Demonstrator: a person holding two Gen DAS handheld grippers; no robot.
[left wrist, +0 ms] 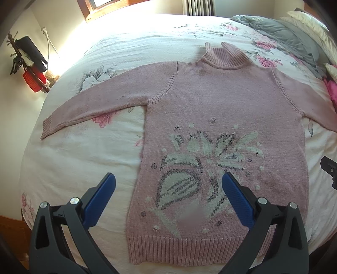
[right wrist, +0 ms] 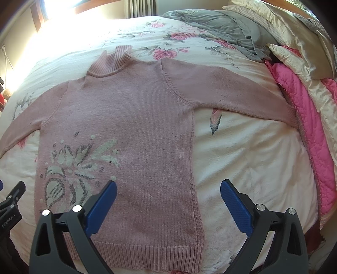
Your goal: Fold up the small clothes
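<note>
A pink knitted sweater (left wrist: 210, 101) (right wrist: 126, 109) with a white and grey flower pattern lies flat and face up on the bed, both sleeves spread out to the sides, collar at the far end. My left gripper (left wrist: 168, 179) hovers open above the sweater's lower left part, over the pattern. Its blue fingers (left wrist: 101, 200) hold nothing. My right gripper (right wrist: 168, 185) hovers open over the lower right side of the sweater near the hem (right wrist: 147, 250), also with nothing in it. The right gripper's edge (left wrist: 328, 170) shows in the left wrist view.
The bed has a white floral cover (left wrist: 84, 158) (right wrist: 252, 158). A grey blanket (right wrist: 221, 27), cream pillows (right wrist: 294, 38) and a bright pink quilt (right wrist: 309, 126) are piled along the right side. A red and black object (left wrist: 31, 69) stands left of the bed. A window (left wrist: 101, 6) is behind.
</note>
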